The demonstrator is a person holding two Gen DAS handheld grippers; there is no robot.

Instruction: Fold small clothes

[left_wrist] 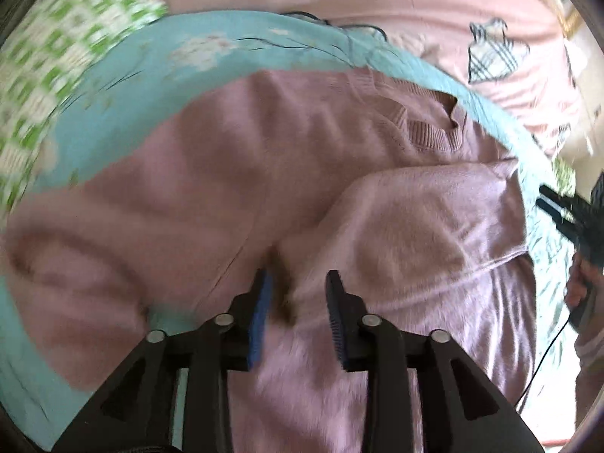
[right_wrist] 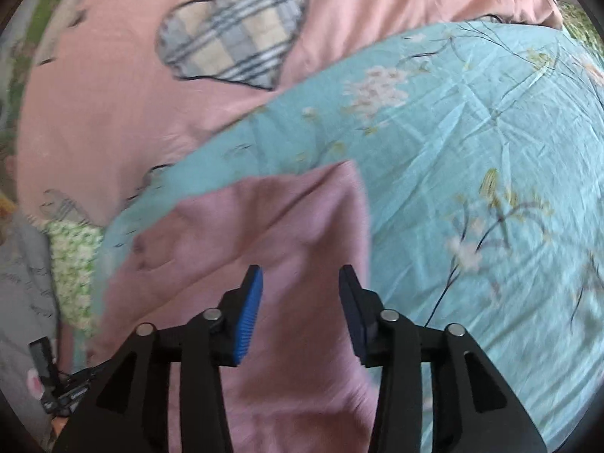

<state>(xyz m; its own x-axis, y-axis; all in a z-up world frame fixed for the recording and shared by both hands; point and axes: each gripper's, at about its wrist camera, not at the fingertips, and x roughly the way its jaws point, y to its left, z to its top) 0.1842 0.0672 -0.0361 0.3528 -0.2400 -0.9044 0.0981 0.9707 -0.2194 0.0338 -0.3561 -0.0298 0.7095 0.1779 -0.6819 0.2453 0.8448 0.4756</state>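
A dusty-pink knit sweater (left_wrist: 234, 173) lies on a turquoise floral sheet (left_wrist: 158, 60), its ribbed collar (left_wrist: 434, 132) at the upper right. One sleeve (left_wrist: 422, 219) is folded across the body. My left gripper (left_wrist: 298, 287) is open just above the sweater, a fold of pink cloth between its blue pads, not clamped. My right gripper (right_wrist: 300, 283) is open over the sweater's edge (right_wrist: 264, 234), holding nothing. The right gripper also shows at the right edge of the left wrist view (left_wrist: 566, 219), held by a hand.
A pink quilt (right_wrist: 113, 94) with a plaid heart patch (right_wrist: 234, 26) lies behind the sheet (right_wrist: 472, 132). A green-and-white checked cloth (left_wrist: 45, 75) is at the left. A thin black cable (left_wrist: 543, 358) hangs at the right.
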